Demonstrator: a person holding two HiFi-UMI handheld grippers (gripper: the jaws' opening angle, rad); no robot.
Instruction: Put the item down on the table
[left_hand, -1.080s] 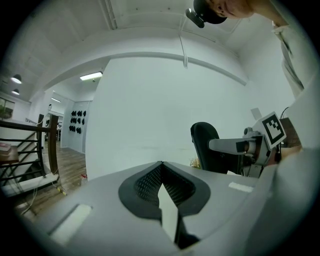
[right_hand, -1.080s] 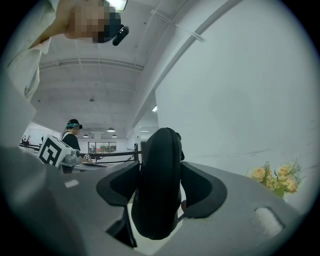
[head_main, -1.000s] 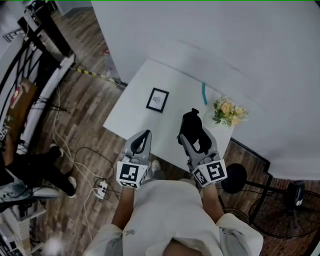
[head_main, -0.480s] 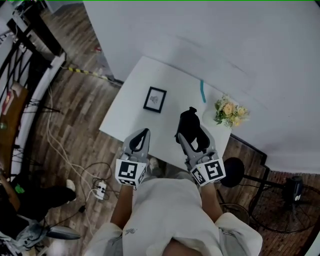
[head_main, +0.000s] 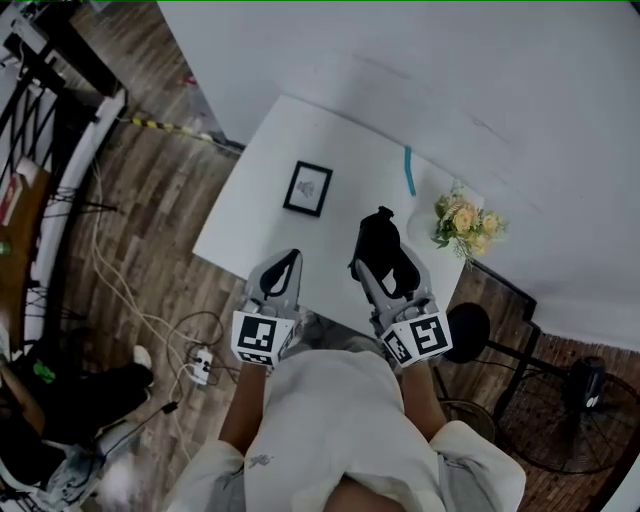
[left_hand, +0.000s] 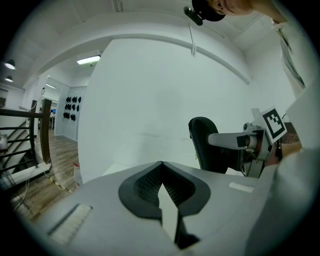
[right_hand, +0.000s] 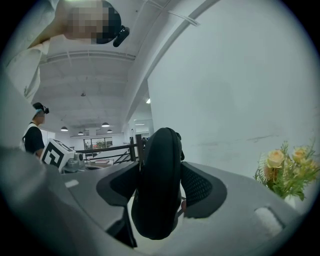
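Note:
The item is a black oval case (head_main: 381, 243), standing on end between the jaws of my right gripper (head_main: 386, 258), which is shut on its sides. In the right gripper view the case (right_hand: 159, 185) fills the gap between the ribbed pads and rises above them. It hangs over the near right part of the white table (head_main: 255, 222); the frames do not show whether it touches the top. My left gripper (head_main: 289, 264) is shut and empty at the table's near edge, with its jaws meeting at the tip (left_hand: 161, 169). From the left gripper view the case (left_hand: 204, 145) shows at right.
A small black picture frame (head_main: 308, 188) lies flat at the table's middle. A teal strip (head_main: 408, 171) lies near the far edge, and a bunch of yellow flowers (head_main: 463, 222) stands at the right corner. Cables and a power strip (head_main: 201, 364) lie on the wooden floor at left.
Both grippers keep their places over the table, the right one still holding the case. The head view has shifted slightly, and a person at the lower left has moved.

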